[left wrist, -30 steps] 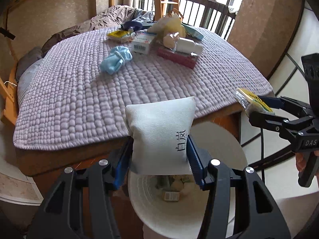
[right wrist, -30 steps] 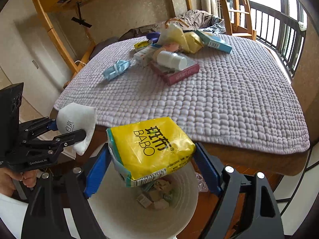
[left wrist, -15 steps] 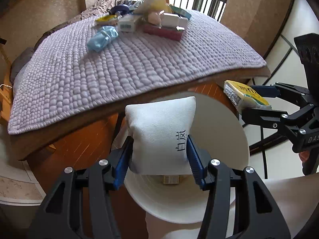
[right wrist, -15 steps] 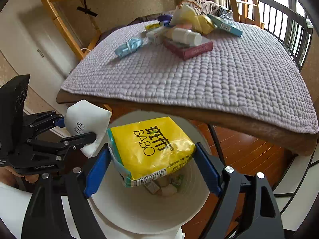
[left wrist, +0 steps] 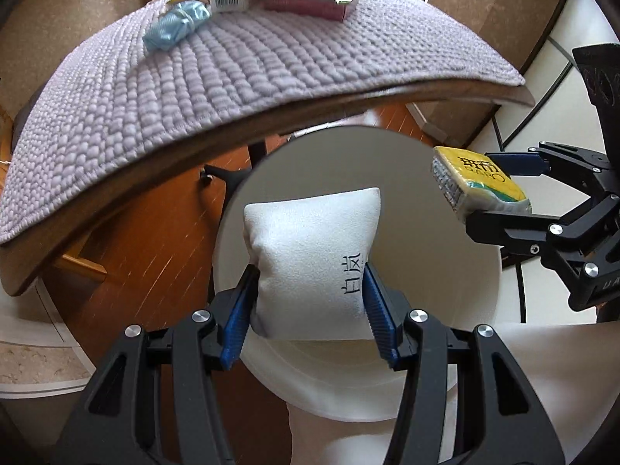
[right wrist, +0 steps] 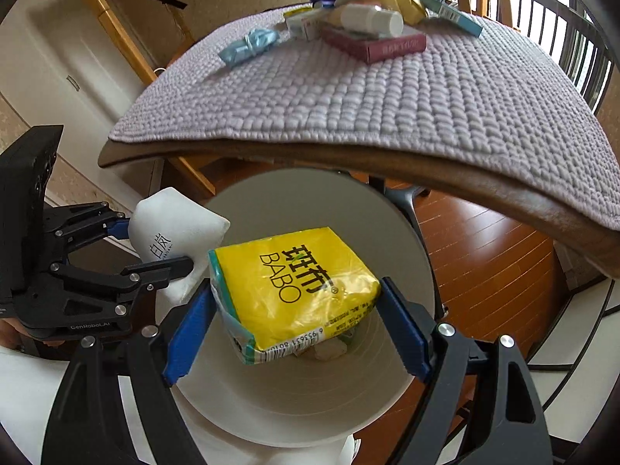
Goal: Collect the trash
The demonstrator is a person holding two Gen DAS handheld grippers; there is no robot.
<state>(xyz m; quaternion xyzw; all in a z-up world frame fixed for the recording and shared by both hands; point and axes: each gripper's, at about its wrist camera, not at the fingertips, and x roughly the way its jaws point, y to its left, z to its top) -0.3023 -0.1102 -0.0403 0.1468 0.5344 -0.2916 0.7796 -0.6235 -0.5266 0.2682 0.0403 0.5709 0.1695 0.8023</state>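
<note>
My left gripper (left wrist: pixel 308 310) is shut on a small white pillow (left wrist: pixel 314 259) with black characters and holds it over the mouth of a white trash bin (left wrist: pixel 457 240). My right gripper (right wrist: pixel 296 321) is shut on a yellow BABO tissue pack (right wrist: pixel 294 286) and holds it above the same bin (right wrist: pixel 407 232), where some trash lies at the bottom. The left gripper and pillow (right wrist: pixel 170 232) show at the left of the right wrist view. The right gripper with the pack (left wrist: pixel 476 186) shows at the right of the left wrist view.
A table with a lilac knitted cover (left wrist: pixel 240 66) stands behind the bin. On its far side lie a blue wrapper (left wrist: pixel 174 29), a maroon box (right wrist: pixel 376 44), a white bottle (right wrist: pixel 372 19) and several other packs. A wood floor (right wrist: pixel 484 248) lies below.
Both grippers have come down and tilted toward the bin, so its mouth now fills the view beneath the pillow and the tissue pack. Both keep their hold.
</note>
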